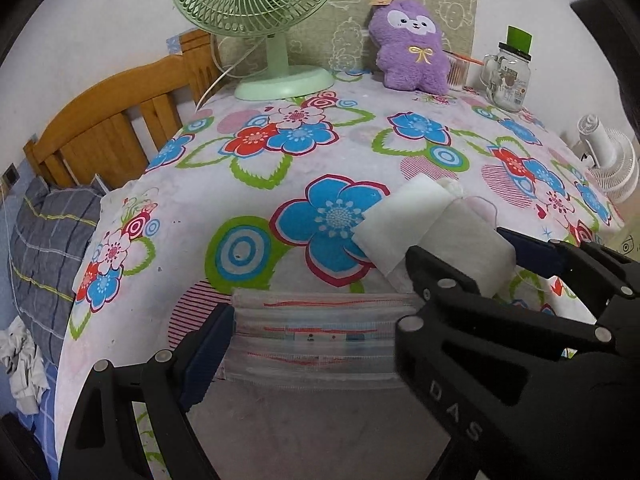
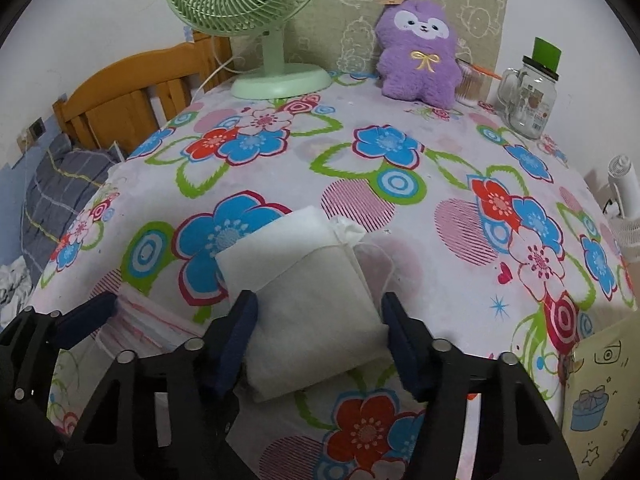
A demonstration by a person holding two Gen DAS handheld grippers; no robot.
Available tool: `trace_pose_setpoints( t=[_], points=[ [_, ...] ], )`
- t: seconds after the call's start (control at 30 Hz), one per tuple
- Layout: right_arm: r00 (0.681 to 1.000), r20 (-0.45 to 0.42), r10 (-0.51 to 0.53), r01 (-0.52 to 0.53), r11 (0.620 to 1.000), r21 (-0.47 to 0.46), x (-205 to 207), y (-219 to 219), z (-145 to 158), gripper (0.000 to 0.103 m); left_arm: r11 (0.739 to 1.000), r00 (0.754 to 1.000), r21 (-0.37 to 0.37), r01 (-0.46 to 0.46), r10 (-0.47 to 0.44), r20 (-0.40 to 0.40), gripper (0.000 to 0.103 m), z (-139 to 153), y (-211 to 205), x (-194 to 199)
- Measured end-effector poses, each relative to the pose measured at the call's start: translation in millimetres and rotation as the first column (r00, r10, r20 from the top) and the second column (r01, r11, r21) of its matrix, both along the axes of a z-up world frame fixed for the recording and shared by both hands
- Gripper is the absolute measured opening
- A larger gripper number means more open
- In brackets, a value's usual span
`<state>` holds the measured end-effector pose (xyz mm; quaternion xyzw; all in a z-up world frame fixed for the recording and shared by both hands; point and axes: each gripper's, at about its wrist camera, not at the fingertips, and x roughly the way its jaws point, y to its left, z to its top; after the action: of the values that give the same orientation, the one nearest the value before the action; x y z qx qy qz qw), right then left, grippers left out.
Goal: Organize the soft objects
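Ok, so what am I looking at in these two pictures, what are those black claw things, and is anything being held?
Those are two handheld grippers, one in each of a person's hands. Each carries a fisheye camera looking along its fingers, so one picture comes from the left, the other from the right. Both show a floral tablecloth with a green desk fan, a purple plush toy and a glass jar mug at the back. The right gripper has its fingers against a white fabric pouch. The left gripper straddles a stack of face masks; one finger is hidden, so its grip is unclear.
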<state>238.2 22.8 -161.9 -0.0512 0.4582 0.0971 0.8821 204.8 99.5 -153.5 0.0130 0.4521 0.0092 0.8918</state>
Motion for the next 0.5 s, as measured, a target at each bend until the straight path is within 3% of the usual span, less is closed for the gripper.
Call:
trace_pose_setpoints(
  t=[0.23, 0.5],
  points=[
    [1.0, 0.014, -0.004, 0.004, 1.0, -0.02, -6.1, -2.3, 5.3, 0.043, 1.0, 1.0, 0.021, -0.001, 0.0, 0.014, 0.09, 2.4, -2.5, -3.2],
    [1.0, 0.029, -0.001, 0.001, 1.0, -0.014, -18.6, -6.8, 14.8, 0.037, 1.0, 0.999, 0.022, -0.005, 0.005, 0.033, 0.09, 9.2, -6.6, -13.9]
  ],
)
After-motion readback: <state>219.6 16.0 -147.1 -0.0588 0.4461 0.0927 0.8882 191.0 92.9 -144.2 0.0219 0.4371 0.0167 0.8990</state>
